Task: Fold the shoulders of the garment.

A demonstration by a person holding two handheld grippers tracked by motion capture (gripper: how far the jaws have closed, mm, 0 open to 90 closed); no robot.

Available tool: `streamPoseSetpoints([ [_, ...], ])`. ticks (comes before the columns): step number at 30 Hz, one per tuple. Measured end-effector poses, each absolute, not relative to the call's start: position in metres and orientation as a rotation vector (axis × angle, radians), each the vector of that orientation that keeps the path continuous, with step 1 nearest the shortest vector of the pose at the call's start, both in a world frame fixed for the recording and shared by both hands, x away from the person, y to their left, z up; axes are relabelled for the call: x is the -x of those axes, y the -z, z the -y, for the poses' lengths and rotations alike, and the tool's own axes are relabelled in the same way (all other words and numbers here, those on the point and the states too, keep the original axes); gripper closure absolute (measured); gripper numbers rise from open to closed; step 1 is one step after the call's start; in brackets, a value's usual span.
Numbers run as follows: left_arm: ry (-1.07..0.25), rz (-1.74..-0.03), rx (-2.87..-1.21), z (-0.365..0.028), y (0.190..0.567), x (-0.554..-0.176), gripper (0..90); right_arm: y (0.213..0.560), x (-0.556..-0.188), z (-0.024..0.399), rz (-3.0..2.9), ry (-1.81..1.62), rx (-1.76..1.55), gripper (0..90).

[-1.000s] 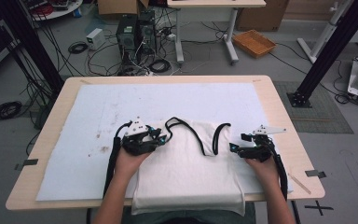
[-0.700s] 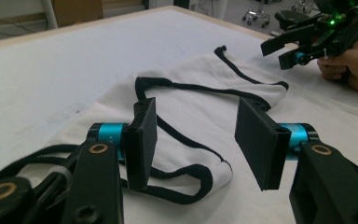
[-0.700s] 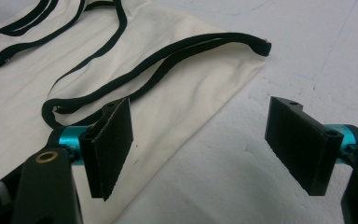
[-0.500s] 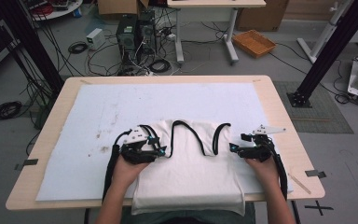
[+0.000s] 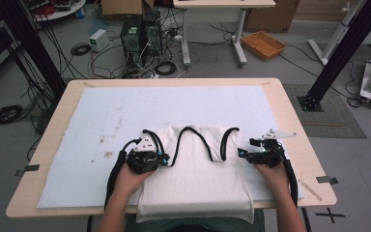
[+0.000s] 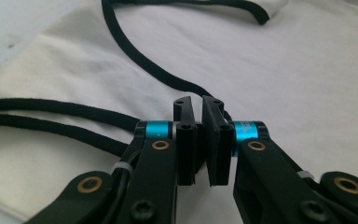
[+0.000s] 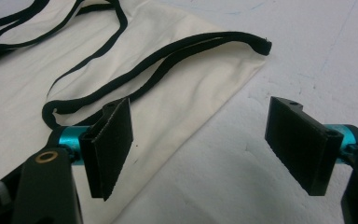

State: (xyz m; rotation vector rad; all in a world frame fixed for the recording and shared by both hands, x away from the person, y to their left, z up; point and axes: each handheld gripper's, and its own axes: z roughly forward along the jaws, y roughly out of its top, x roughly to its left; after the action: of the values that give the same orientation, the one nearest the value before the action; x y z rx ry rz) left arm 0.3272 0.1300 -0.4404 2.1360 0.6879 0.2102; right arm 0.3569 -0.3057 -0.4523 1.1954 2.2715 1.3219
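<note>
Nearest to me, the person's forearms come up over the front edge of the tabletop (image 5: 290, 96), one claw in each hand. Between them lies a white garment (image 5: 198, 179) with black trim (image 5: 193, 131), spread flat on a white sheet (image 5: 125, 111) that covers most of the wooden top; the garment's lower hem hangs just over the near edge.

The left claw (image 5: 166, 162) sits on the garment's left shoulder area. Its jaws have just been closing, and in the left gripper view they stand almost together, clenched on the black trim and a pinch of white cloth (image 6: 200, 135); the trim runs right into the narrow gap between the pads.

The right claw (image 5: 244, 151) rests at the garment's right edge, released. In the right gripper view its jaws are spread wide, one pad over the white cloth, the other over the bare sheet, with the garment's edge (image 7: 214, 107) running between them and nothing pinched.

Farther off, beyond the tabletop, cables and computer towers (image 5: 137, 34) sit on the floor, with an orange tray (image 5: 263, 44) to the right.
</note>
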Motion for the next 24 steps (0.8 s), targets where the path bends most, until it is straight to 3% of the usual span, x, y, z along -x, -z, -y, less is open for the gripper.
streamPoseSetpoints([
  [3, -0.186, -0.704, -2.161, -0.128, 0.444, -0.328, 79.4, 0.452, -0.357, 0.305, -2.277, -1.323, -1.196, 26.3],
  [6, -0.216, -0.729, -2.114, -0.129, 0.437, -0.328, 54.8, 0.45, -0.353, 0.303, -2.272, -1.317, -1.138, 27.0],
  [8, -0.259, -0.712, -2.041, -0.133, 0.431, -0.327, 46.1, 0.446, -0.349, 0.296, -2.32, -1.351, -1.02, 28.1],
  [13, -0.339, -0.725, -1.903, -0.143, 0.425, -0.327, 40.7, 0.437, -0.338, 0.263, -2.417, -1.391, -0.784, 45.7],
  [20, -0.339, -0.754, -1.892, -0.152, 0.427, -0.329, 38.9, 0.447, -0.333, 0.225, -2.565, -1.161, -0.616, 86.2],
  [24, -0.349, -0.776, -1.868, -0.163, 0.425, -0.33, 38.9, 0.443, -0.329, 0.235, -2.561, -1.202, -0.626, 90.0],
])
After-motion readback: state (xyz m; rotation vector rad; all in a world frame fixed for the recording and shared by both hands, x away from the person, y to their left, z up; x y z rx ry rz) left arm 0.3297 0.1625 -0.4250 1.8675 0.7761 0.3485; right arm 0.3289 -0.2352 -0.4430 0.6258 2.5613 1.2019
